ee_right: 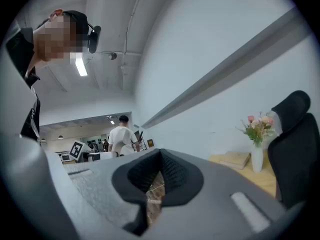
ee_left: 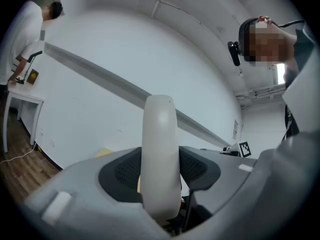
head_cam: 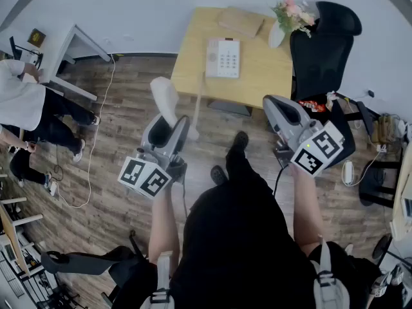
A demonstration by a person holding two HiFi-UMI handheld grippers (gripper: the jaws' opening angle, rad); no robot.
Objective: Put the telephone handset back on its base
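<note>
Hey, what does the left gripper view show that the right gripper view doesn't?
Only the left gripper view: the white handset, clamped in the jaws of the left gripper. Only the right gripper view: the vase of flowers, a book beside it, the black chair, and the right gripper with nothing between its jaws. Both: the pale wall with its grey band.
</note>
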